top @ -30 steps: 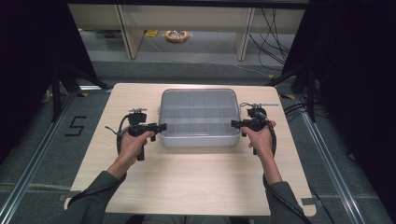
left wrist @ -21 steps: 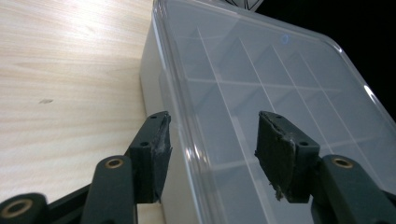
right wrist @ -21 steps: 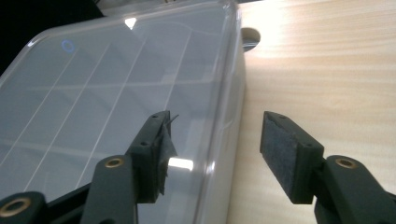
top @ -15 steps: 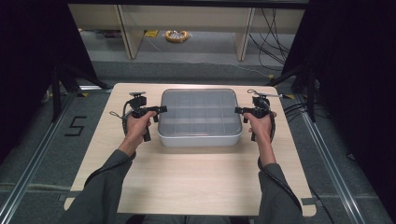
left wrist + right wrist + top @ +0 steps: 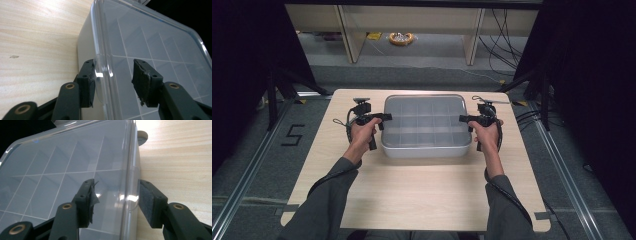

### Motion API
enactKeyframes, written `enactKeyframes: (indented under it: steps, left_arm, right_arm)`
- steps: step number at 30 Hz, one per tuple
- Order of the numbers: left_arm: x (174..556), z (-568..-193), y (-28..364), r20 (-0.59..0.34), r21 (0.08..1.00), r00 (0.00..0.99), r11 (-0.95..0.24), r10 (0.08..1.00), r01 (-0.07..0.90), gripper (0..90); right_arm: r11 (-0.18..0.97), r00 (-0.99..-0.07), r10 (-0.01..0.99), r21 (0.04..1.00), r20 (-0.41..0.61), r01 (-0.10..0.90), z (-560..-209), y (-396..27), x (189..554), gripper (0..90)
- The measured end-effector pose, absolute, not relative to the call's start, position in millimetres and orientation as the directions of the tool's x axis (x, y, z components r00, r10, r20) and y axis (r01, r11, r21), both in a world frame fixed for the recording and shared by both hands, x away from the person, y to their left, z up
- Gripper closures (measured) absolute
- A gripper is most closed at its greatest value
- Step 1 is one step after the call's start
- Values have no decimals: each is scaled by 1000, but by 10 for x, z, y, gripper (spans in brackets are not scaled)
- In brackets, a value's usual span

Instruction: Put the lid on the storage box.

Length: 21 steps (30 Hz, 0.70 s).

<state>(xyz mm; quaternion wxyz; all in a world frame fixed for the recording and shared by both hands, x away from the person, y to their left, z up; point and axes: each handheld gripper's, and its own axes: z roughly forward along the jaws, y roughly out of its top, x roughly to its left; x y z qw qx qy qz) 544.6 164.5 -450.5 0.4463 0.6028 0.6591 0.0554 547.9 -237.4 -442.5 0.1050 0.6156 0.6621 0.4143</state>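
While your forearms reach in from the near edge, your left gripper (image 5: 382,117) straddles the box's (image 5: 426,125) left rim and your right gripper (image 5: 463,119) straddles its right rim. Each pair of jaws stands apart, one jaw over the lid (image 5: 155,47), the other outside the wall, with a clear tab (image 5: 101,80) between them; the outer left jaw touches that tab. The box lies flat between your grippers, its long axis running from one to the other. Through the clear lid you see a grid of compartments (image 5: 57,167); I cannot tell what they hold. It sits on a pale wooden table (image 5: 422,190). Beyond your jaws lie grey floor, shelf legs, cables (image 5: 502,30) and a yellow ring (image 5: 401,38).
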Motion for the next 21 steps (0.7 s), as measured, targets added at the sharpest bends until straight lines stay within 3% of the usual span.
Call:
enactKeyframes:
  steps: [2, 5, 6, 10, 12, 15, 17, 18, 19, 20, 21]
  left_arm:
    - [5428, -4474, 1638, -516, 601, 118, 260, 848, 756, 529]
    - [5424, -4433, 1639, -522, 589, 107, 267, 846, 763, 531]
    - [5426, -4423, 1632, -516, 589, 103, 265, 850, 763, 535]
    - [5425, -4380, 1604, -493, 590, 93, 254, 865, 767, 533]
    - [5424, -4356, 1605, -497, 579, 87, 255, 863, 775, 534]
    - [5420, -4318, 1615, -502, 571, 80, 261, 861, 778, 544]
    - [5416, -4287, 1622, -506, 570, 82, 262, 859, 779, 558]
    - [5413, -4271, 1624, -509, 567, 78, 266, 858, 780, 561]
    - [5412, -4257, 1625, -507, 565, 79, 262, 858, 782, 564]
    - [5408, -4244, 1620, -500, 568, 82, 255, 862, 783, 565]
    - [5407, -4239, 1614, -498, 568, 82, 253, 863, 783, 564]
  right_arm:
    - [-145, -162, 896, 617, 414, 774, -4376, -2330, 5429, 502]
    - [-169, -140, 895, 612, 424, 773, -4362, -2313, 5431, 501]
    - [-112, -195, 902, 646, 384, 755, -4376, -2354, 5446, 501]
    - [-134, -162, 907, 633, 388, 763, -4335, -2317, 5447, 497]
    - [-82, -207, 916, 664, 345, 743, -4314, -2338, 5443, 498]
    - [-156, -140, 904, 616, 405, 772, -4253, -2282, 5422, 500]
    - [-108, -176, 921, 661, 348, 742, -4251, -2304, 5430, 499]
    - [-153, -134, 909, 615, 395, 774, -4220, -2263, 5399, 500]
    - [-126, -165, 915, 648, 369, 752, -4226, -2301, 5420, 500]
    - [-202, -97, 901, 606, 423, 769, -4183, -2250, 5405, 505]
    - [-138, -151, 915, 642, 374, 754, -4195, -2299, 5416, 521]
